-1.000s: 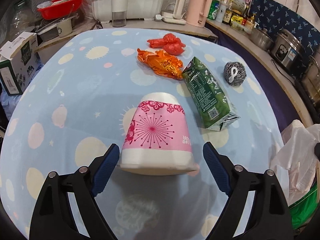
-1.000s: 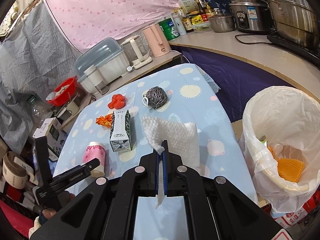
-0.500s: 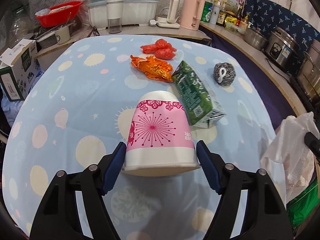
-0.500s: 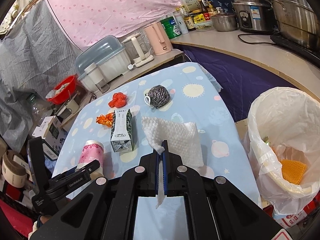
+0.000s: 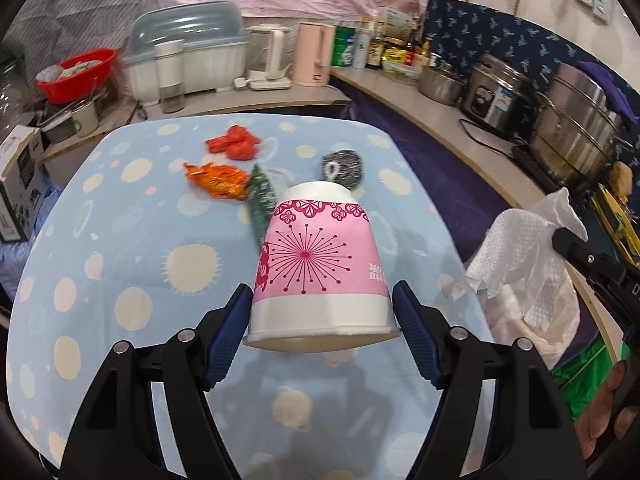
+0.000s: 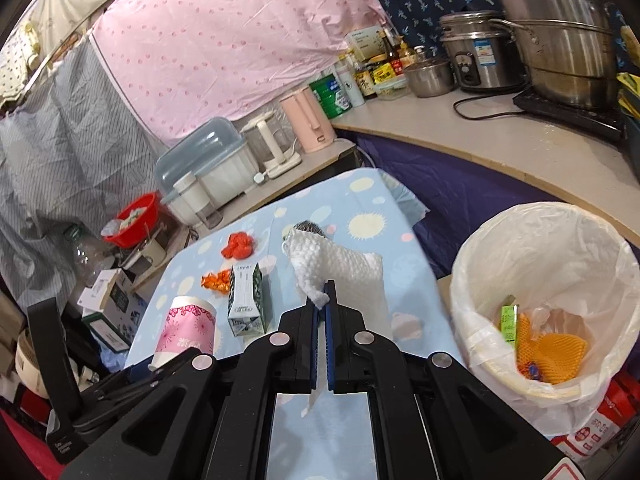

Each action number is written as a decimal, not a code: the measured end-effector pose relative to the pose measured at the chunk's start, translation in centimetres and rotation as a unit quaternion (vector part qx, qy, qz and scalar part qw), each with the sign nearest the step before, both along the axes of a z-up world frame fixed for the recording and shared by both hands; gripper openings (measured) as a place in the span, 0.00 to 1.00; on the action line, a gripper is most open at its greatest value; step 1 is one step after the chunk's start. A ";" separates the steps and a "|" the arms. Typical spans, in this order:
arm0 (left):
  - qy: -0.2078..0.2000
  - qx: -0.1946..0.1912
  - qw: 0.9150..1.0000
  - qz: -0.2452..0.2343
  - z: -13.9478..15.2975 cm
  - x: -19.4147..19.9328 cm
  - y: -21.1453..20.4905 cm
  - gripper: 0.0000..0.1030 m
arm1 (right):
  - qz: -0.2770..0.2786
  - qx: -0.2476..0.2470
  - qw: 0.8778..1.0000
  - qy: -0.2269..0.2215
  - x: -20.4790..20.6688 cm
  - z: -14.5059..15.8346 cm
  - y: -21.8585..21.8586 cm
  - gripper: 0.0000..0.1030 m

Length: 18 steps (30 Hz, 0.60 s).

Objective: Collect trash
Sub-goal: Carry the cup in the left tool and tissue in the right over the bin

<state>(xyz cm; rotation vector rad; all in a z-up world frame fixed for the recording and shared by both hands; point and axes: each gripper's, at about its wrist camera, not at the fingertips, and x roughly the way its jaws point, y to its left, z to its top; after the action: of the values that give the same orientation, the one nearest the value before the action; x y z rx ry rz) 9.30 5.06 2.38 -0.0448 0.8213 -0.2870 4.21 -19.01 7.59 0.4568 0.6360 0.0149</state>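
A pink and white paper cup point(image 5: 320, 268), upside down, is held clear of the table point(image 5: 120, 240) by my left gripper point(image 5: 320, 292), whose blue pads press on both sides near the rim. From the right wrist the cup point(image 6: 188, 328) shows at lower left with the left gripper point(image 6: 160, 364) under it. My right gripper point(image 6: 323, 292) is shut on a white paper towel point(image 6: 340, 264), which hangs off the table; the towel point(image 5: 520, 248) also shows at the right of the left wrist view. A white-lined bin point(image 6: 540, 216) holding some trash stands to the right.
On the table lie a green milk carton point(image 5: 262, 200), an orange wrapper point(image 5: 218, 178), a red bag point(image 5: 234, 146) and a steel scourer point(image 5: 344, 168). Behind it, a counter holds a kettle, bottles and steel pots point(image 5: 572, 128). Boxes stand at the left.
The left gripper's jaws closed onto the cup and raised it off the table. The right gripper lifted the paper towel from the table, and the bin now looks nearer.
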 end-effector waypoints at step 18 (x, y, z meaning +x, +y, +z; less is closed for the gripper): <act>-0.003 -0.015 0.987 -0.158 0.8 -2.6 -16.9 0.67 | -0.125 0.016 0.992 0.007 -5.7 -1.3 -12.5 0.03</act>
<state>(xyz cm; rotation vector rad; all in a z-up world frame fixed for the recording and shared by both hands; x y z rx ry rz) 6.75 -11.79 3.22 0.0600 0.8165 -0.5988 -1.50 -31.53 6.30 0.5663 0.5884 -0.2169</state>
